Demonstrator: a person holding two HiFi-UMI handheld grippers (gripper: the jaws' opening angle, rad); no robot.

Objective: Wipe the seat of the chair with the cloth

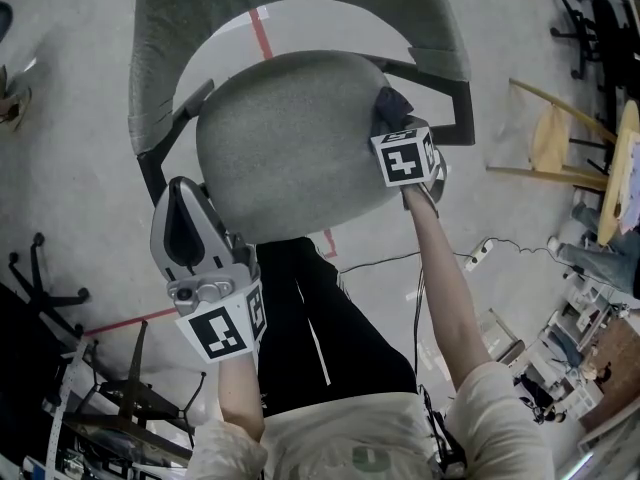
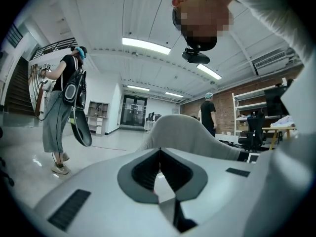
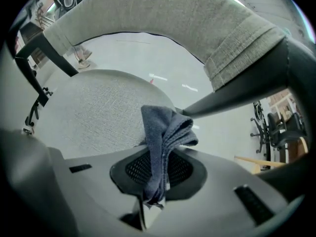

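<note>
Right gripper view: crumpled blue-grey cloth (image 3: 164,127) tight between right tongs (image 3: 159,158); left tongs (image 2: 159,156) together, empty.

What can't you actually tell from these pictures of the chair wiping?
- Right gripper view: whether the cloth clamped in the right tool touches the seat; its folds hide contact.
- Head view: most of the cloth, behind that tool.
- Head view: the chair's base, under the seat.
</note>
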